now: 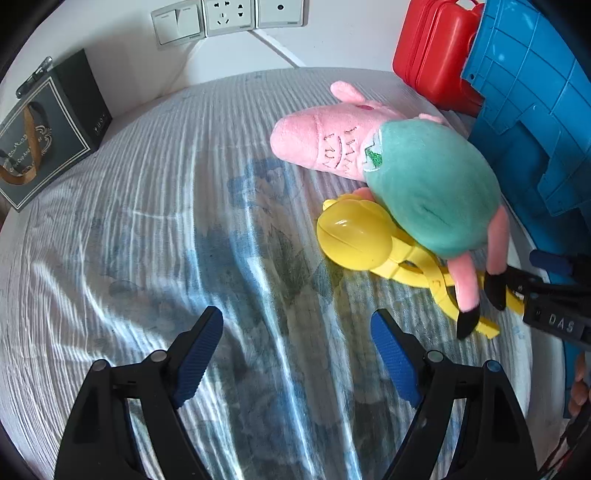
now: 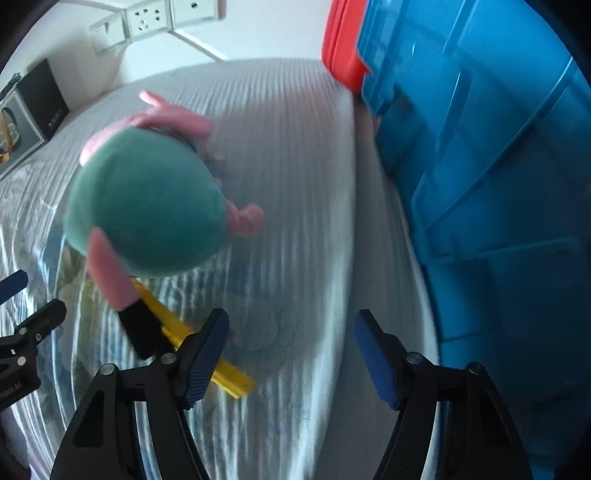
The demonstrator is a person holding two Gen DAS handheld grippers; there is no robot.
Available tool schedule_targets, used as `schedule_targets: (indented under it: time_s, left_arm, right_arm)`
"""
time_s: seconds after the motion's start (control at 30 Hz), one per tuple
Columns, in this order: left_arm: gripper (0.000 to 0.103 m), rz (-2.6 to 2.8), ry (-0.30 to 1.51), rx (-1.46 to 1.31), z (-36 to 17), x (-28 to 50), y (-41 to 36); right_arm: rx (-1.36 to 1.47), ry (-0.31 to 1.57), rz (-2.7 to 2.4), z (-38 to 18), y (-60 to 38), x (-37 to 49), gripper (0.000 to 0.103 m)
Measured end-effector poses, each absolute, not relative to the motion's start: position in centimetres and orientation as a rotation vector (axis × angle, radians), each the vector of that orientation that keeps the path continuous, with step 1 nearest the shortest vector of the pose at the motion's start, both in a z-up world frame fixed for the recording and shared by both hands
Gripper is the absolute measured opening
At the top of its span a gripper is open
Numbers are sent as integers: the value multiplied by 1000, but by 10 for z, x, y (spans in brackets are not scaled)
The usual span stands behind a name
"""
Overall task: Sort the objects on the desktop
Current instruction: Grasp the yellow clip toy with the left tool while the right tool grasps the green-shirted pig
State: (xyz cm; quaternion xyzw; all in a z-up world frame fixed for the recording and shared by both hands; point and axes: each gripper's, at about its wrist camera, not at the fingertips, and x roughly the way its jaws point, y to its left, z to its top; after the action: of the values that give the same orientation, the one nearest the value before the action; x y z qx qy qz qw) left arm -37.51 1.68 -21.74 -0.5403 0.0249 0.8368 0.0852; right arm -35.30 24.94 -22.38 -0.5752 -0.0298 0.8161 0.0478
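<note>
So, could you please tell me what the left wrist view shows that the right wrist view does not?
Only the left wrist view shows the plush pig's snout and the yellow tool's round scoop. Only the right wrist view shows the tool's handle end beside the open right gripper. Both show the blue crate, red case, wall sockets and black box.

A white wall (image 1: 332, 48) carrying a switch and socket panel (image 1: 229, 18) is backing the striped, sunlit tablecloth (image 1: 147, 221).
</note>
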Motion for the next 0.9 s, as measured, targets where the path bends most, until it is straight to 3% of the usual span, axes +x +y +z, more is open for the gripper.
schedule_targets:
  time_s: [0.23, 0.37, 0.63, 0.77, 0.9]
  left_arm:
    - [82, 2544, 81, -1615, -212, -386, 22]
    - [82, 2554, -3, -1606, -204, -388, 16]
    - [82, 2570, -24, -1720, -220, -406, 23]
    - [83, 2574, -25, -1820, -236, -409, 17]
    - [79, 2574, -83, -1828, -241, -413, 2]
  right_arm:
    - [-1992, 126, 2629, -232, 219, -335, 69]
    - [-2066, 187, 2664, -237, 203, -326, 69]
    - [-1958, 156, 2638, -221, 233, -320, 71]
    - [-1829, 88, 2690, -193, 249, -321, 93]
    - [-1726, 43, 2757, -164, 246, -334, 93]
